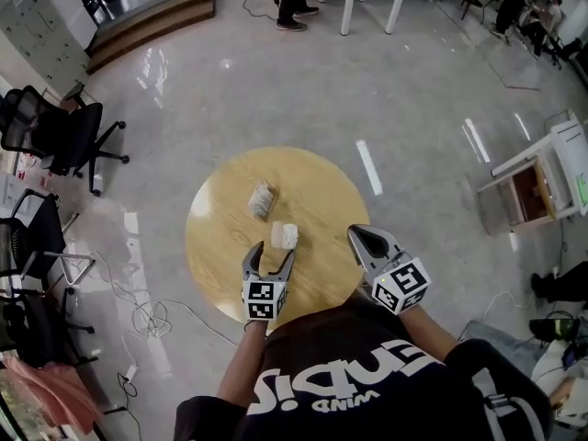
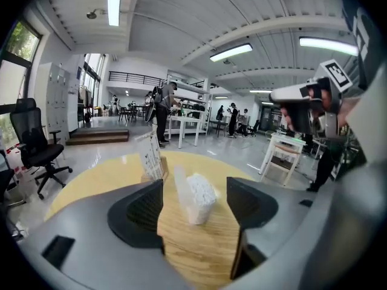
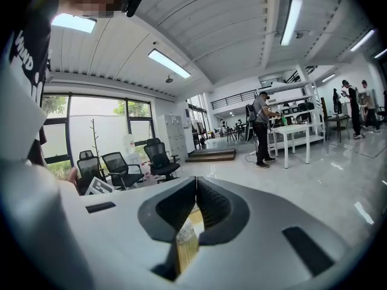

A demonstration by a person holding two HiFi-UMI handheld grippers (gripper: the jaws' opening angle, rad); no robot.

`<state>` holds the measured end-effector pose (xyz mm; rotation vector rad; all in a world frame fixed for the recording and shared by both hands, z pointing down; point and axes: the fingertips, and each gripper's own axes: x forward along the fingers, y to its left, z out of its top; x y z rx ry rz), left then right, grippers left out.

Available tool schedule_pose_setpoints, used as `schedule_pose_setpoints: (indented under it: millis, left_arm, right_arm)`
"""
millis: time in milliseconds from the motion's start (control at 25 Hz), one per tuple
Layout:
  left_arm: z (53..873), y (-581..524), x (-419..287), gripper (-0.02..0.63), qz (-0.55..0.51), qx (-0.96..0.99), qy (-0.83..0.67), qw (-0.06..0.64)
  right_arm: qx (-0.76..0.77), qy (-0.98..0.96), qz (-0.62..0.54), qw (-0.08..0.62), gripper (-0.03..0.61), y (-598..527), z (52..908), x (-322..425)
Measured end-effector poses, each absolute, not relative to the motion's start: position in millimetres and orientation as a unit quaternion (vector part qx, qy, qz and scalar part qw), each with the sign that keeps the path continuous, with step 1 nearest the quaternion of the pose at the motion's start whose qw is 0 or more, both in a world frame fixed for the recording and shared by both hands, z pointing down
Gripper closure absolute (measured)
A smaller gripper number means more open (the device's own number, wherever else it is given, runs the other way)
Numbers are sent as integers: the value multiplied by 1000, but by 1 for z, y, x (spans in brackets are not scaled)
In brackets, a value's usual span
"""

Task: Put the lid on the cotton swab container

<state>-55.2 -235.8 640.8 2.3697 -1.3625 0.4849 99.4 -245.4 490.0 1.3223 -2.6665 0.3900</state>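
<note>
Left claw [image 1: 270,254] agape just before cotton swab container [image 1: 285,236]

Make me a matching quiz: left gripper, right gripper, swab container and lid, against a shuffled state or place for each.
1 left gripper
2 right gripper
3 swab container
4 lid

a jaws together
b farthest from the person
c jaws wide apart
d right before the open jaws

Pairs: 1c, 2a, 3d, 4b

Desk [image 1: 216,237] looked down on steeply from head view, seen close ahead of left gripper [image 1: 270,257], barely glimpsed past right gripper [image 1: 360,237].
</note>
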Motion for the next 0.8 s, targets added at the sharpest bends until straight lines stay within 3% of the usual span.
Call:
schedule_pose_setpoints:
  millis: [480,800]
  left_arm:
    - [726,-248,-33,301,238,819,-480,205]
    - [736,-255,-28,304,250,815,-479,210]
  right_arm:
    - [444,-882,134,79,575,-238,495,114]
    - [452,-878,135,83,575,-235,494,125]
